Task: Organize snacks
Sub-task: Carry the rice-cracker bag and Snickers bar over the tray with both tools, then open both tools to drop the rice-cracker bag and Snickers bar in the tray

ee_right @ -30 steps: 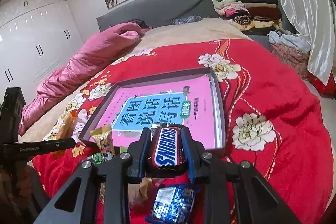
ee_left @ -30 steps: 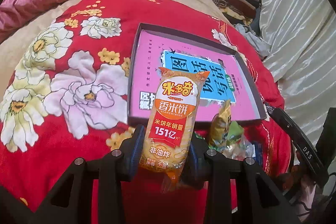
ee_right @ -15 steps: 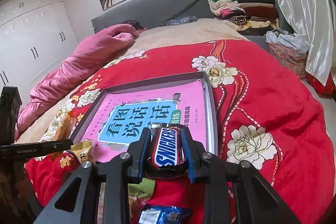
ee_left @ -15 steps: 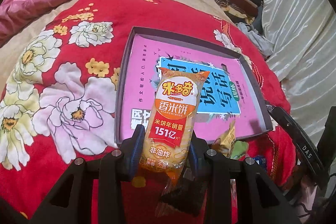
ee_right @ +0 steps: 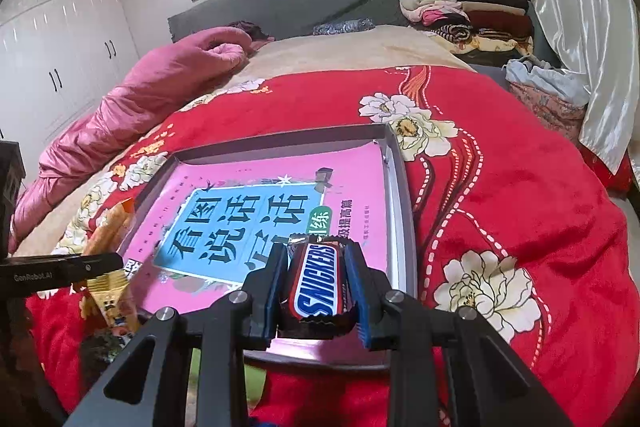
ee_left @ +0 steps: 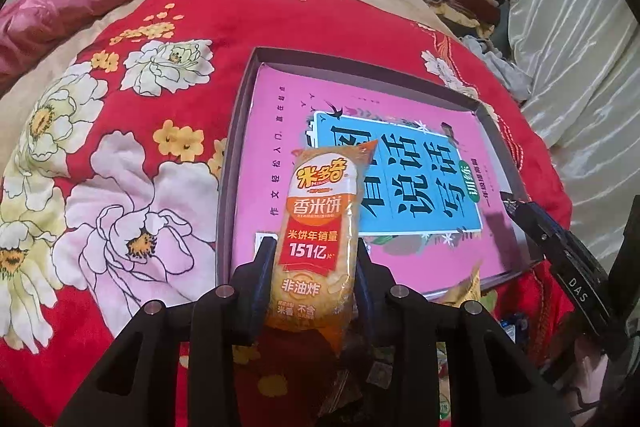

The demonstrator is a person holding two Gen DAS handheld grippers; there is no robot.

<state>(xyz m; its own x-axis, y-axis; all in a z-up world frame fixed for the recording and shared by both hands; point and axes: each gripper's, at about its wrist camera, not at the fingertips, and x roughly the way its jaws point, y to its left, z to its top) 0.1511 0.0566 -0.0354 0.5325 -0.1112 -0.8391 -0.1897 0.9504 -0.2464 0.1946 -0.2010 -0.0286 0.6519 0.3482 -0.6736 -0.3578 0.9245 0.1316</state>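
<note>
Two grippers have advanced over the shallow box (ee_left: 236, 131) within the last second, so both snacks look ready to set down inside. Its pink book (ee_left: 280, 163) fills the frame's centre. The left gripper (ee_left: 312, 279) pinches the rice cracker packet (ee_left: 316, 239), long axis running up the frame, top pointing away. The right gripper (ee_right: 318, 287) clamps the Snickers bar (ee_right: 320, 277), lower centre, likewise lengthwise along the fingers.
</note>
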